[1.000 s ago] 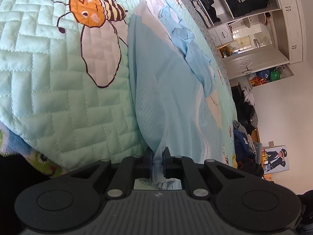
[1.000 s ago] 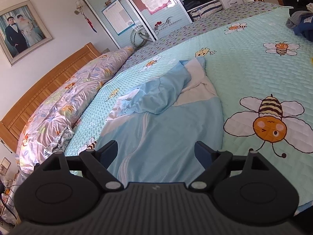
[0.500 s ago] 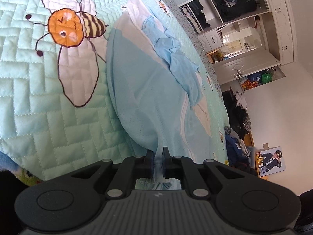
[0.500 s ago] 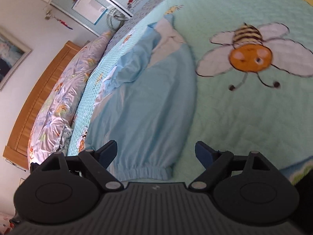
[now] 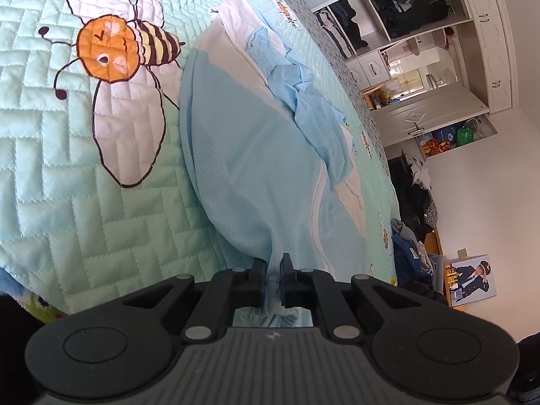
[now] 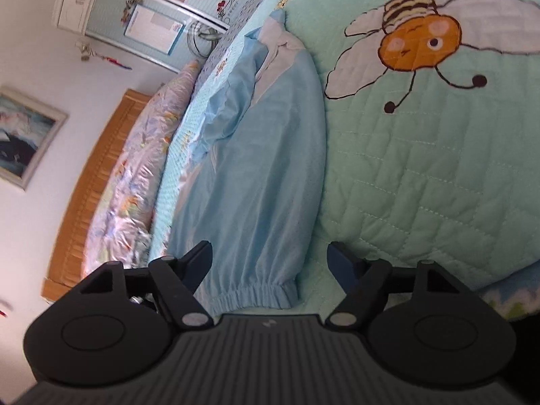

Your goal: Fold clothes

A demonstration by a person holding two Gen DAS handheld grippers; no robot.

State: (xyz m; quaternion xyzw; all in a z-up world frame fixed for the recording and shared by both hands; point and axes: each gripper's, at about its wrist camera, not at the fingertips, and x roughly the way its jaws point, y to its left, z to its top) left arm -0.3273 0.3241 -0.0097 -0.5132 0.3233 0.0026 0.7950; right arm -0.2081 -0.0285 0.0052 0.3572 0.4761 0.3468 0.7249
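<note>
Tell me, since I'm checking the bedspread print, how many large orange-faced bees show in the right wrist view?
1: the large bee sits on the quilt, right of the light blue garment. Tiny distant bee prints appear too; others may be hidden.

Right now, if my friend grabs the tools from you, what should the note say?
Left tool: shut on the light blue garment, pinching its gathered end near the edge of the bed.
Right tool: open and holding nothing, just above the garment's elastic cuff.
The garment lies stretched out along the green bee quilt, with a bunched-up blue part at its far end.
Done: one end gripped. No fold can be seen yet.
Left: probably close the right tool on the cuff, then fold the garment over and smooth it.
</note>
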